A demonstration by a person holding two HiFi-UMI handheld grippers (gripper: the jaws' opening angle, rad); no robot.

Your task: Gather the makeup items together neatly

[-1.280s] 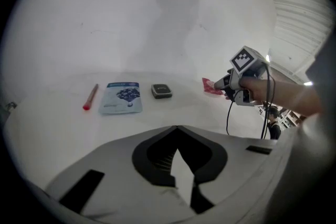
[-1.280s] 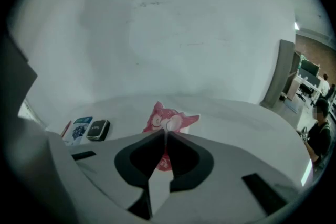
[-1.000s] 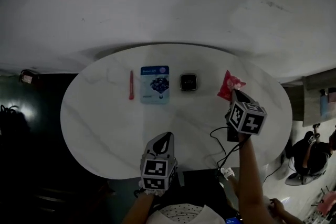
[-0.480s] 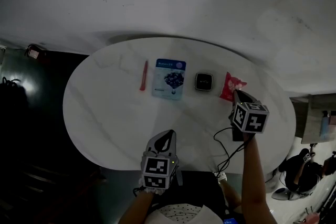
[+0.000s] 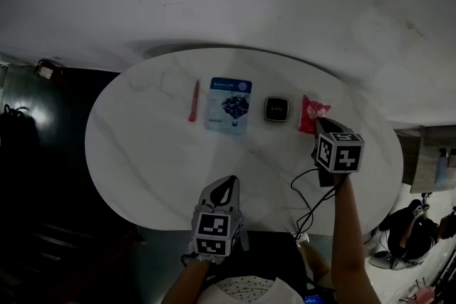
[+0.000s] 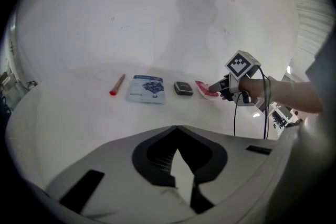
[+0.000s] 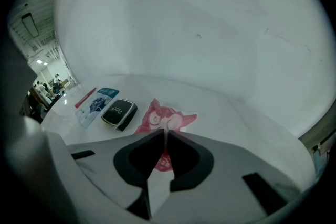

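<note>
Pink sachet (image 5: 311, 112) now sits nearer the black compact (image 5: 276, 109) and squarer to it. Right gripper (image 7: 161, 132): jaws have just been opening, a slit apart, nothing pinched, with the sachet under their tips. Left gripper (image 6: 176, 127): jaws closed, empty, all items well ahead. Sheet-mask packet (image 5: 229, 105) and red makeup stick (image 5: 194, 101) lie further left of the right jaws on the worktop (image 5: 142, 153). Row looks roughly gathered; small gaps remain.

Marble-look tabletop (image 5: 142, 153), v. glossy (sachet (image 5: 311, 114) plastic)

The right tool (image 5: 318, 122) has dipped and rolled toward the pink sachet (image 5: 311, 110), tips now over its near edge. Its jaws have just been opening a slit, with nothing pinched between them.
</note>
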